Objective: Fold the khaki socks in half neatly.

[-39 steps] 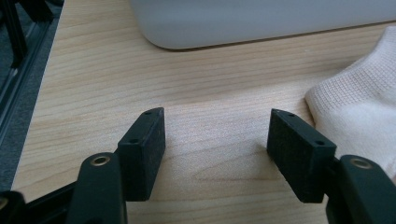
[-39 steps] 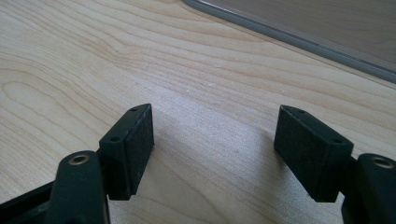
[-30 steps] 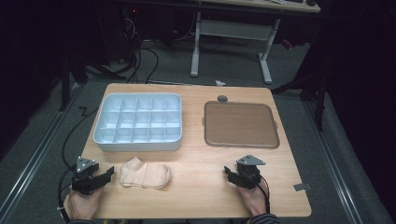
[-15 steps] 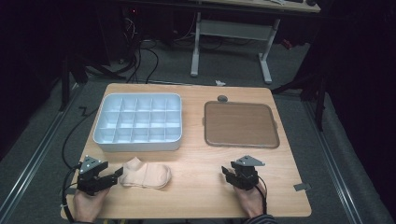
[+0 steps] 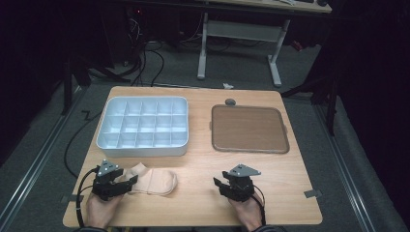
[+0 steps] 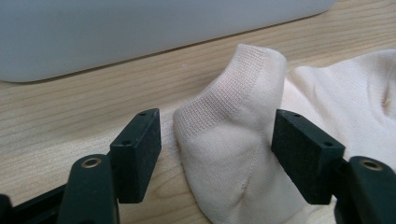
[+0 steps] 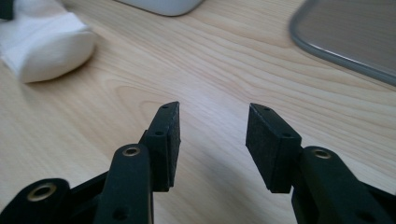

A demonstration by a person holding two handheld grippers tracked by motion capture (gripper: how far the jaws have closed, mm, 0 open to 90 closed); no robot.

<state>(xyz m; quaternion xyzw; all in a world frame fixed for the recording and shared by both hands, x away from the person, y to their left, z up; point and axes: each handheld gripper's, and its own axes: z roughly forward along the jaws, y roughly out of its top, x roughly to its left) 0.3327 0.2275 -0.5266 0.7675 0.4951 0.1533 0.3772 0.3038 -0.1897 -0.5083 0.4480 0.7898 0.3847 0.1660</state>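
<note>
Sock [image 5: 152,181] in a pale beige knit lies flat on the near left of the wooden table [image 5: 203,164], just in front of the white compartment box [image 5: 143,126], and your left gripper [image 5: 126,181] is at its cuff end. No brand, label or lettering can be read on the sock, on the box or on the brown tray [image 5: 249,128] that sits beside the box on the right half of the table. In the left gripper view your left gripper's [image 6: 217,149] jaws stand spread, one on each side of the raised ribbed cuff of the sock [image 6: 233,140]: the pad at the right of that view lies against the fabric or just beside it, and the pad at the left stands a little clear of it with bare wood showing between, so the cuff sits between the jaws without being pinched. The white wall of the box [image 6: 140,32] runs across the top of that view, close behind the sock. Your right gripper [image 5: 220,184] rests low over the near edge of the table, well apart from the sock and in front of the tray. In the right gripper view your right gripper [image 7: 212,140] has its jaws about half spread, having just been closing, with nothing between them but bare wood. The toe end of the sock [image 7: 44,44] shows at the upper left of that view and a rounded corner of the tray [image 7: 345,32] at the upper right.
</note>
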